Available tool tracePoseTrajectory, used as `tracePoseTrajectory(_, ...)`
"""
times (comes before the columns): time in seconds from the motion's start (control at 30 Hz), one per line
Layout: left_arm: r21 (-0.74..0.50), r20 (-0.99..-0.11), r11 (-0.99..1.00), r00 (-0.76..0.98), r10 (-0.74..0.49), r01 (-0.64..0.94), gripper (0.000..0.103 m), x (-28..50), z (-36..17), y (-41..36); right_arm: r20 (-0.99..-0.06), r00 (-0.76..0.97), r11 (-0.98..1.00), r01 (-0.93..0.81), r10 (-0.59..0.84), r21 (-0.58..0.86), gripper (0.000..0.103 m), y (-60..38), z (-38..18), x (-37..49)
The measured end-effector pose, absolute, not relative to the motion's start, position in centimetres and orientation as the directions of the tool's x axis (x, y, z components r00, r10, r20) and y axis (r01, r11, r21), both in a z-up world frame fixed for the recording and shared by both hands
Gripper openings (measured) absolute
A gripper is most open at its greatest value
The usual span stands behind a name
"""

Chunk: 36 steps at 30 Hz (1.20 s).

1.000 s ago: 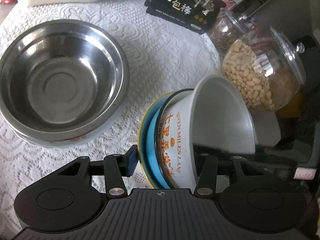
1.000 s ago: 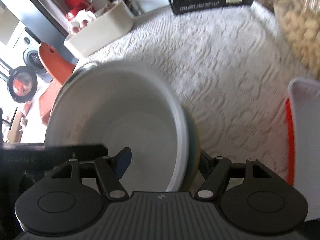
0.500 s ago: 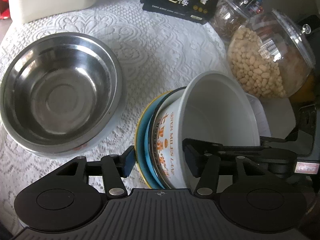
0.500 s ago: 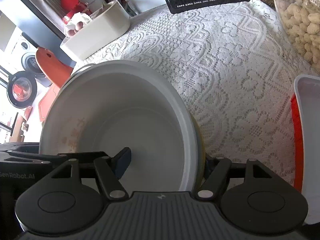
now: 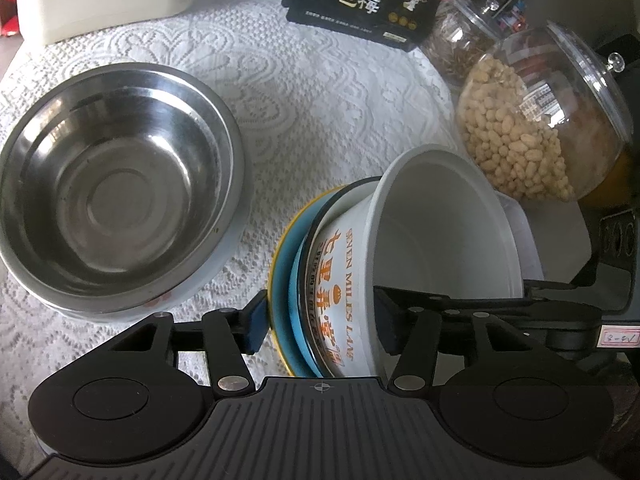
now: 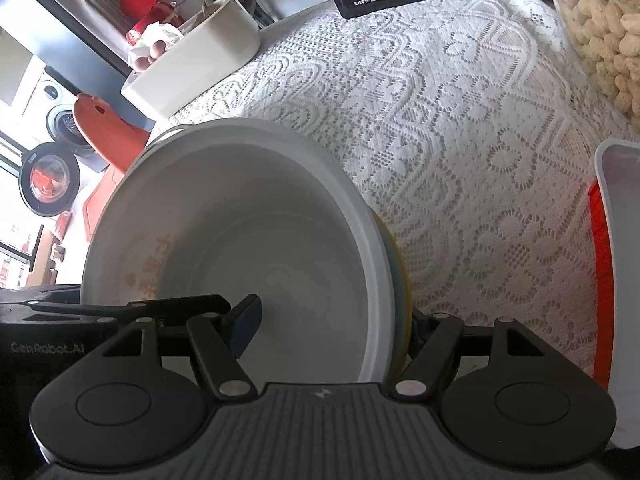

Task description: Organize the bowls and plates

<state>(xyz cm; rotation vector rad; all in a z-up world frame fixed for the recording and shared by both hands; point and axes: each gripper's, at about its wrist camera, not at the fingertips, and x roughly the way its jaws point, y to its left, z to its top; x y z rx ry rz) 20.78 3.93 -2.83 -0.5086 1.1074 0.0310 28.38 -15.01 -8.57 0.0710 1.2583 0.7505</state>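
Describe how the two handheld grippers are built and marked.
Both are matte black plastic: a ribbed body, two round discs, and linkage arms with silver pivot pins. The left gripper and right gripper have dark blue pads. The left one's side reads "GenRobot.AI"; the right's carries a small white label.

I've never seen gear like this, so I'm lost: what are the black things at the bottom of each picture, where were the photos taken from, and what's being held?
Those are two handheld grippers, one in each of a person's hands, each with a camera looking along its fingers. One picture comes from the left gripper, the other from the right gripper. Both straddle a tilted stack of nested bowls: the right grips it, and the left's jaws are closing around it. On the lace tablecloth sit steel bowls, a peanut jar and a black packet.
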Motion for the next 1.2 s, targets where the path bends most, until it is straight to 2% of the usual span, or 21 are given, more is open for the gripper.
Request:
tracePoseTrajectory(0.43,-0.384,-0.861,0.878,0.453,-0.23,-0.286,0.056,20.8,-3.0,4.1,-0.827,0.098,0.76,-0.467,0.553,0.452,0.072,-15.3,-8.8,28.5)
tracePoseTrajectory(0.5,-0.383,-0.861,0.877,0.457,-0.225,-0.29,0.051,20.5,-2.8,4.4,-0.824,0.104,0.756,-0.474,0.558,0.452,0.072,-15.5,-8.5,28.3)
tracePoseTrajectory(0.7,-0.312,-0.818,0.909,0.565,-0.109,-0.276,0.049,18.7,1.1,5.1,-0.769,0.253,0.764,-0.487,0.587,0.423,0.072,-18.8,-4.9,28.2)
tracePoseTrajectory(0.87,-0.322,-0.723,0.901,0.69,-0.037,-0.29,0.048,17.5,5.2,5.2,-0.711,0.403,0.806,-0.425,0.577,0.412,0.072,-24.1,-2.1,28.5)
tracePoseTrajectory(1.0,-0.39,-0.659,0.906,0.737,-0.15,-0.165,0.048,19.0,7.1,2.0,-0.689,0.544,0.878,-0.312,0.478,0.362,0.072,-29.4,-1.1,28.8)
tracePoseTrajectory(1.13,-0.415,-0.673,0.909,0.681,-0.287,-0.027,0.048,22.3,6.4,-3.7,-0.706,0.589,0.918,-0.209,0.394,0.338,0.072,-33.3,-2.1,29.0)
tracePoseTrajectory(1.2,-0.401,-0.694,0.916,0.649,-0.311,0.01,0.048,24.1,5.3,-6.7,-0.713,0.607,0.934,-0.173,0.352,0.313,0.072,-34.6,-2.9,29.0)
